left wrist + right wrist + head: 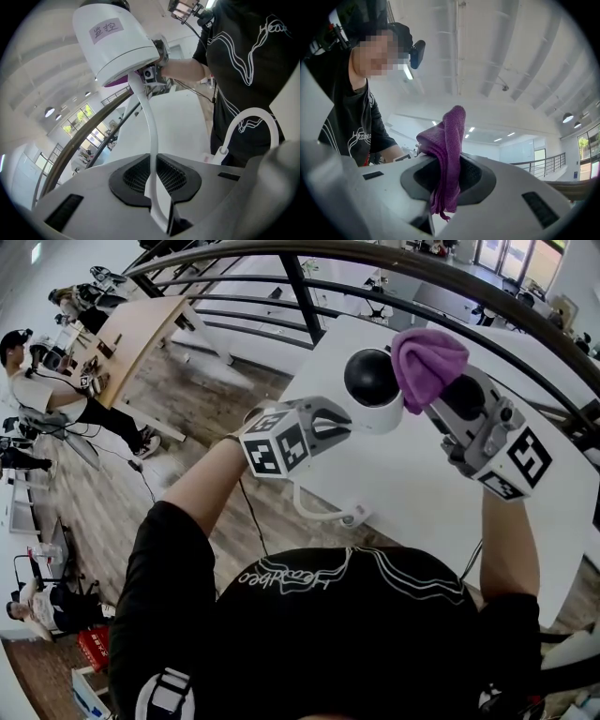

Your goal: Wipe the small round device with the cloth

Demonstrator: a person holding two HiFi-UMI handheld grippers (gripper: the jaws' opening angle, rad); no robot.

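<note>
Purple fuzzy cloth point(427, 362) is pinched tight in the right gripper point(448, 395) and touches the small round white device with a black dome point(372, 390) at its 3 o'clock side. The left gripper point(336, 425), at 7 o'clock, squeezes the device's white cord point(149, 140), holding it up.

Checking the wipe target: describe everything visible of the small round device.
The small round device is glossy white with a black dome and a labelled flat base, held tilted above the table. Its white cable is clamped in the jaws of the left gripper. The purple cloth in the right gripper lies against its side.
</note>
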